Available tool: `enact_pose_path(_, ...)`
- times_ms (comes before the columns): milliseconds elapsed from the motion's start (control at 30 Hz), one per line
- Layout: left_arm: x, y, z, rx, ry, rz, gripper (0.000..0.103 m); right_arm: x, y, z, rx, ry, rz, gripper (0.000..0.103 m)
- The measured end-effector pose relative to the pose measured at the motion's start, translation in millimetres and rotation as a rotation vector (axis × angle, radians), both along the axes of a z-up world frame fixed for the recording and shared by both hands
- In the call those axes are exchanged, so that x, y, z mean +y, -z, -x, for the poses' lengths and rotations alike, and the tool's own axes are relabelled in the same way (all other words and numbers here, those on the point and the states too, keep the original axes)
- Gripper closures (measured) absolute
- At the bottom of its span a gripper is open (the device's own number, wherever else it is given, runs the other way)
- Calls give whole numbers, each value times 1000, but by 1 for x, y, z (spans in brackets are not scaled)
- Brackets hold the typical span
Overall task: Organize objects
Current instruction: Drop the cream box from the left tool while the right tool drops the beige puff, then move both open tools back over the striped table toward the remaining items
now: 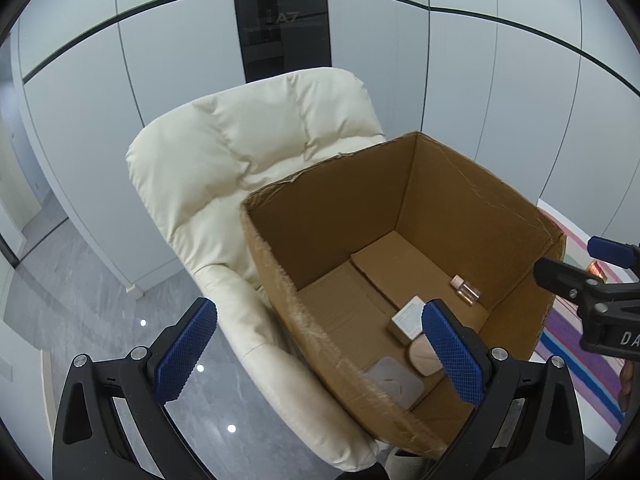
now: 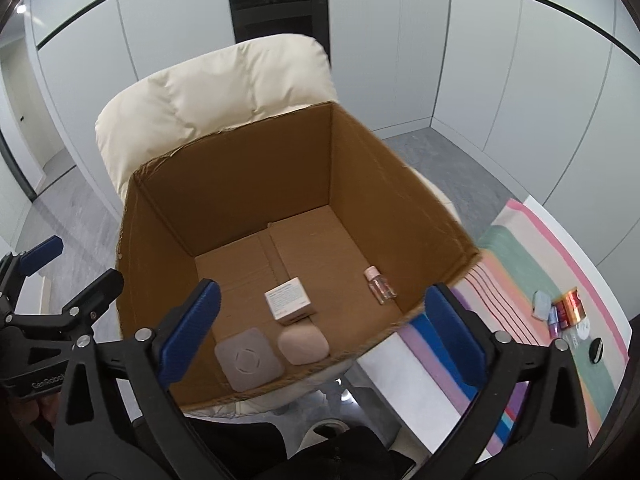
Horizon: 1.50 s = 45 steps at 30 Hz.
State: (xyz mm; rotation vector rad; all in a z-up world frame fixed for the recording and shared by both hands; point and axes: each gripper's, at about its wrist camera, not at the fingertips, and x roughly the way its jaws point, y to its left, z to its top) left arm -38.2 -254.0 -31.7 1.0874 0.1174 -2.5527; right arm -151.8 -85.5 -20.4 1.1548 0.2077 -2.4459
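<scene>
Cardboard box (image 2: 280,184): brown, open at the top, fills the centre of the right wrist view and the lower right of the left wrist view; it sits on the cream chair (image 2: 208,84).
Box floor: four things lie on it, all toward the lower edge of the right wrist view.
Grey square case (image 2: 249,358): flat, with rounded corners, lowest and furthest left of the four, near the box's near wall.
Pink pouch (image 2: 304,345): rounded, just right of the grey case, touching or nearly touching the white carton above it.
White carton (image 2: 289,300): small, printed label face up, near the middle of the box floor.
Small bottle (image 2: 379,285): clear with a pink cap, lies on its side, apart from the others, toward the box's right wall.
Left hand-held gripper (image 1: 320,356): blue pads spread wide, nothing between them; it hangs over the near left corner of the box.
Right hand-held gripper (image 2: 324,332): pads spread wide, gripping nothing, above the box's near rim.
Table (image 2: 568,240): at the right edge of the right wrist view, under a pastel striped cloth (image 2: 516,264).
Loose items on cloth: a shiny red-gold spool (image 2: 570,306), a black round thing (image 2: 596,350) and some small pieces too small to tell.
Floor (image 1: 100,300): grey and glossy, at the lower left.
</scene>
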Motion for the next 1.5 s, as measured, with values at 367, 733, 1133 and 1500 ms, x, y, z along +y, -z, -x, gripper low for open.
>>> enact_pose_path(367, 30, -2, 21, -3, 50, -3, 0, 43, -5, 0, 9, 63, 12, 0)
enact_pose_path(733, 73, -6, 38, 3, 129, 4, 0, 92, -4, 4, 0, 140, 24, 0)
enact_pose_path(1133, 103, -8, 56, 10, 177, 0, 0, 135, -1, 3, -6, 203, 17, 0)
enact_pose_path(1500, 159, -12, 77, 19, 275, 4, 0, 199, 0, -6, 5, 292, 7, 0)
